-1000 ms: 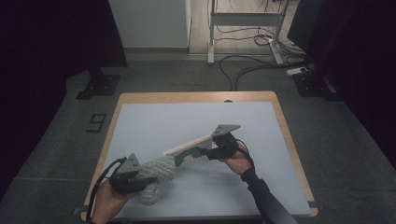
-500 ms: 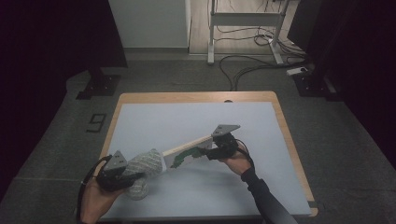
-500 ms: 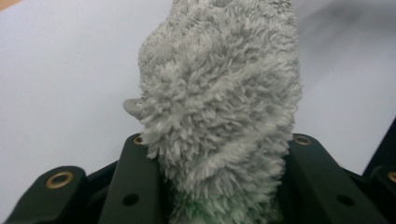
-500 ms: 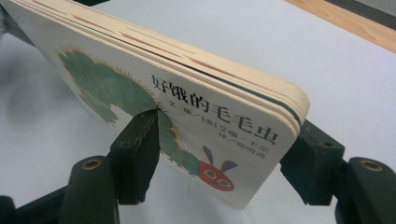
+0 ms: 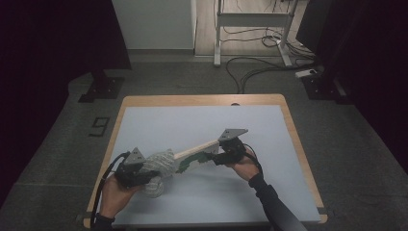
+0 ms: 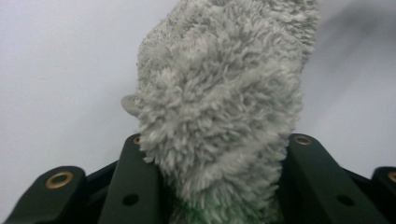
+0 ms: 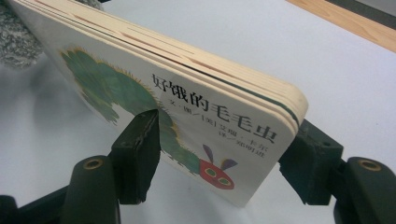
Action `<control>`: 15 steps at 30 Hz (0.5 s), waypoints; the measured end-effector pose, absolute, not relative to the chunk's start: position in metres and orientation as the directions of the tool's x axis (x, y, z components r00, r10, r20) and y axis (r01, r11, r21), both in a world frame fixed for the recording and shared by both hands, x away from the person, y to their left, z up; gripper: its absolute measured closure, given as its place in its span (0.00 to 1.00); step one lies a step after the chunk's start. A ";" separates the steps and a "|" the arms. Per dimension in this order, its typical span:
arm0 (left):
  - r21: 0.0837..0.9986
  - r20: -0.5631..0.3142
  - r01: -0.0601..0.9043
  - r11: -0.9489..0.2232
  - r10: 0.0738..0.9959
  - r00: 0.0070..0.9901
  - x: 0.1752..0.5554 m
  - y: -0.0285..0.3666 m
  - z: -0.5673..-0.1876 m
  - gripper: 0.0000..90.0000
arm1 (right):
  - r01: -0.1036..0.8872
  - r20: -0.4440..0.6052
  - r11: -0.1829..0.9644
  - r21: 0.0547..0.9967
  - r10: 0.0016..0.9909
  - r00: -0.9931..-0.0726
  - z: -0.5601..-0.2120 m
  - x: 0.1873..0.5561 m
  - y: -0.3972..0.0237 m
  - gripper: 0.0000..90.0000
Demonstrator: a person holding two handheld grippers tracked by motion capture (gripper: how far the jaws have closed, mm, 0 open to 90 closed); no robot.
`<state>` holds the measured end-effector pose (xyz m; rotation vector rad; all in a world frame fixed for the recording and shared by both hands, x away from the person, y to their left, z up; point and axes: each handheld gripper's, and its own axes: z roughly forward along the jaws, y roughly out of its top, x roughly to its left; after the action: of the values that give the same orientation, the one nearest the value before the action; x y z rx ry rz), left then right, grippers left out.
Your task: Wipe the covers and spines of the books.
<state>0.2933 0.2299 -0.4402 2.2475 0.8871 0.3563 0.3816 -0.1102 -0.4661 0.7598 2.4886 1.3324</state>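
A grey fluffy cloth (image 6: 219,93) is bunched between the jaws of my left gripper (image 6: 219,156), which is shut on it. In the high view this cloth (image 5: 161,161) sits at the near left of the table, with the left gripper (image 5: 144,173) just behind it. My right gripper (image 7: 224,149) is shut on the corner of a thick board book (image 7: 187,93) whose cover shows a green caterpillar. From above, the book (image 5: 195,155) slants over the mat, its far end close to the cloth, and the right gripper (image 5: 217,156) holds its right end.
The table has a pale blue mat (image 5: 192,120) and a wooden rim (image 5: 202,99). Beyond it, cables (image 5: 260,67) trail over the floor by a metal desk frame (image 5: 250,19). A black stand base (image 5: 101,89) sits at the far left.
The left gripper and the cloth slid left along the table's near edge, then came back right and a little farther in, toward the book's end. The right gripper and book have kept still.
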 end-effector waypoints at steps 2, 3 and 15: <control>0.681 0.006 0.498 -0.537 0.684 0.729 0.295 0.228 -0.444 0.70 | 0.339 0.049 0.456 0.823 0.537 -0.842 -0.466 0.382 -0.110 0.36; 0.677 0.006 0.500 -0.540 0.683 0.730 0.296 0.227 -0.446 0.70 | 0.339 0.048 0.457 0.823 0.537 -0.842 -0.466 0.382 -0.110 0.36; 0.675 -0.018 0.508 -0.535 0.676 0.736 0.300 0.220 -0.464 0.71 | 0.340 0.048 0.458 0.821 0.538 -0.841 -0.466 0.381 -0.109 0.36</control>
<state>0.2998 0.2201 -0.4641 2.2571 0.8885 0.3212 0.3813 -0.1094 -0.4658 0.7620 2.4884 1.3263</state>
